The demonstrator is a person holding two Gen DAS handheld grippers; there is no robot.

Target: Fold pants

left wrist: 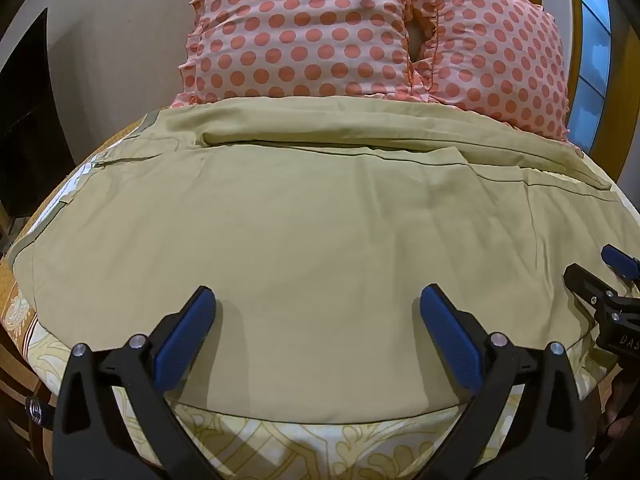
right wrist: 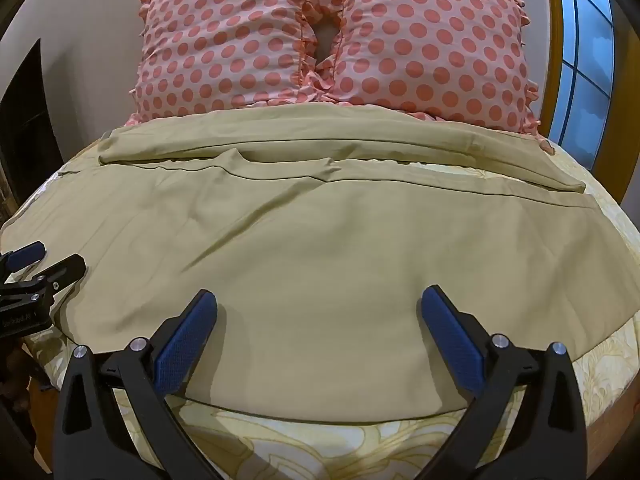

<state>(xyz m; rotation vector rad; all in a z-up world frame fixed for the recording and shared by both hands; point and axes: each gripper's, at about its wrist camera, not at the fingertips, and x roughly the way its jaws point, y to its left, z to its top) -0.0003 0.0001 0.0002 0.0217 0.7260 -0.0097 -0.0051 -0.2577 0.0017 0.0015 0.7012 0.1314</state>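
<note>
Hovering over the near hem: left gripper [left wrist: 318,304] and right gripper [right wrist: 319,304], both spread wide and holding nothing. The olive pants [left wrist: 304,216] lie flat across the bed [left wrist: 280,444], long axis running left to right, near edge just short of the mattress edge, far edge touching the pillows [left wrist: 304,32].

Step in hand, as I judge it: take the near edge and fold it away, toward the pillows.

To do it well:
- Bring each gripper's lower finger under the hem and close on the fabric only; the patterned sheet lies directly beneath and could be pinched with it.
- Keep the 2 grasp points well apart along the hem and level, so the fold line stays straight.
- Lift both ends together; the cloth looks thin and slack and will likely sag between them.
- The far portion already carries a ridge and creases; lay the fold short of it or smooth first.

Count: 1 pair of pants, 2 grippers, 2 polka-dot pillows, 1 bed, 1 window [right wrist: 584,60].
</note>
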